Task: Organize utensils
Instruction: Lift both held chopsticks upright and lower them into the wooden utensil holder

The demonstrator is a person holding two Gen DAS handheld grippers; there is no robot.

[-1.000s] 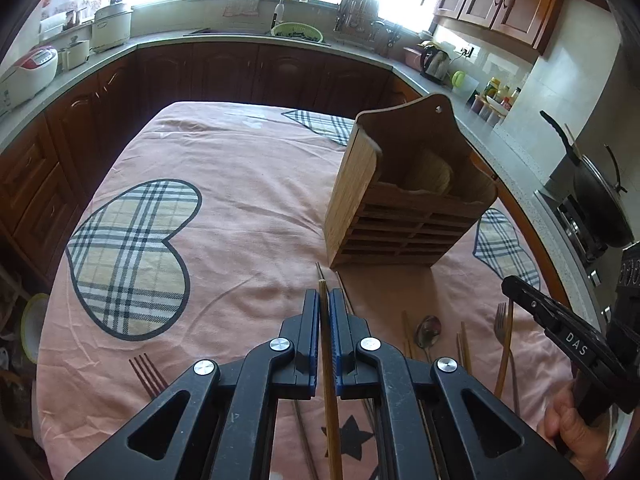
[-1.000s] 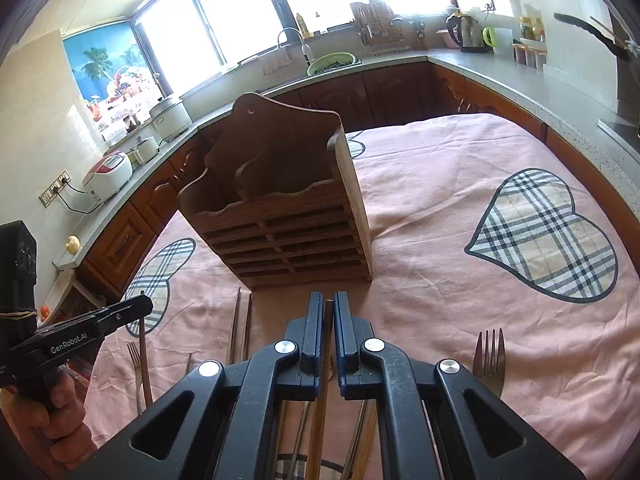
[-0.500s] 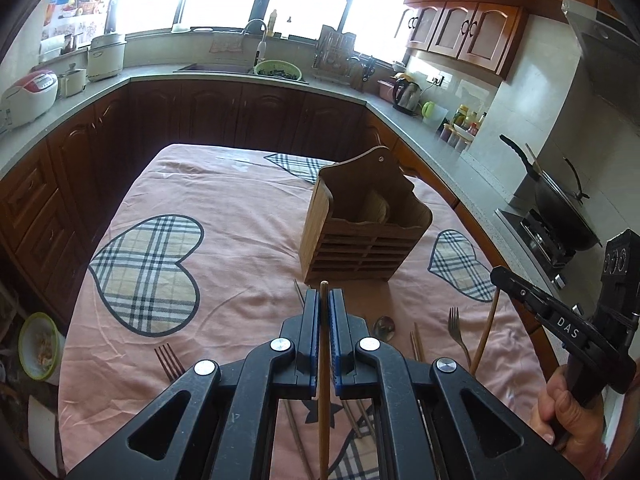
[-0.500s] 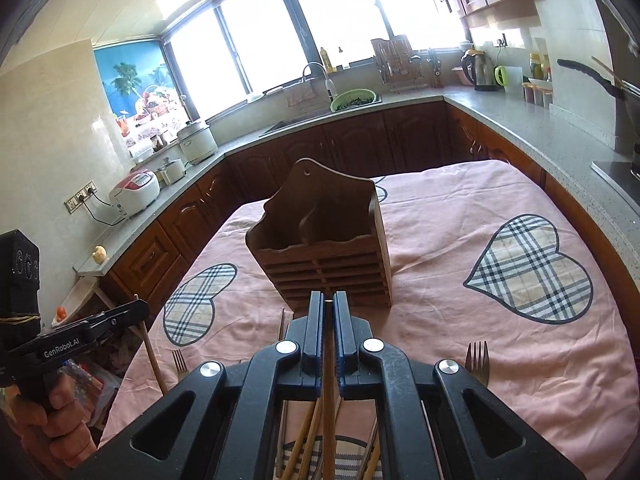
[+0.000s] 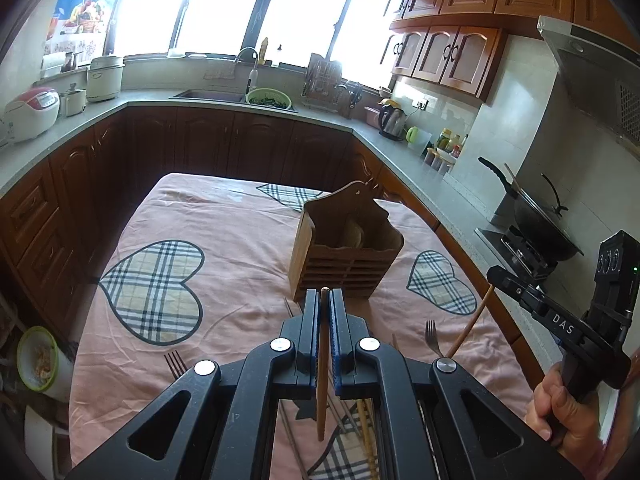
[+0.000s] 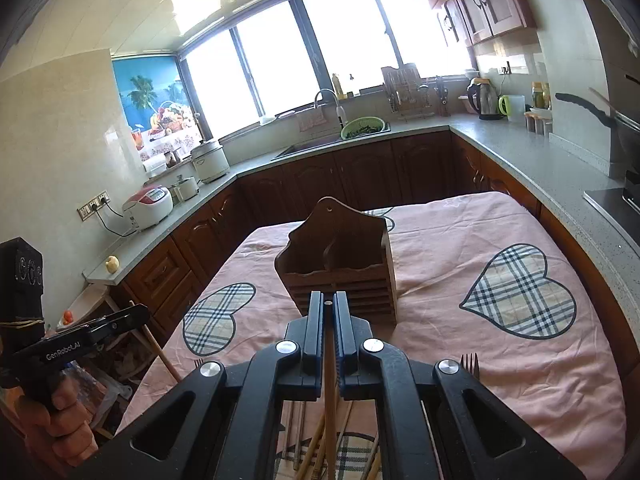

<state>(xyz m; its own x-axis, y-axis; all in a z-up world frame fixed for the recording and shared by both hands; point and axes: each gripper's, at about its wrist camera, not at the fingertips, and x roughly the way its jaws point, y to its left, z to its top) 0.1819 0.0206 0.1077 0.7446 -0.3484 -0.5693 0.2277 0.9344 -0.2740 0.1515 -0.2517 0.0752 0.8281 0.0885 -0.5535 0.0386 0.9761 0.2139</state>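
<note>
Left wrist view: taking the wooden utensil holder (image 5: pixel 346 252) as landmark, a plaid heart patch (image 5: pixel 154 290) on the pink tablecloth (image 5: pixel 240 240) lies well to its left, and a fork (image 5: pixel 174 362) lies nearer the camera on that side. The holder stands upright on the worktop. Directly in front of the holder, the left gripper (image 5: pixel 325 300) is clamped on a wooden chopstick (image 5: pixel 322 360), which runs between the jaws with its tip level with the fingertips and its other end hanging below them. Loose chopsticks (image 5: pixel 366 436) lie on the cloth beneath the gripper. To the right of the holder, a second fork (image 5: pixel 432 336) lies on the cloth; beyond it the right gripper (image 5: pixel 496 276) is raised above the worktop edge, clamped on another chopstick (image 5: pixel 470 322) that slants down from its tip. Right wrist view: left of the holder (image 6: pixel 338 264), the left gripper (image 6: pixel 140 314) holds its chopstick (image 6: pixel 160 354) slanted downward. In front of the holder, the right gripper (image 6: pixel 328 300) is closed on its chopstick (image 6: pixel 329 392). A fork (image 6: pixel 470 364) lies to the right.
</note>
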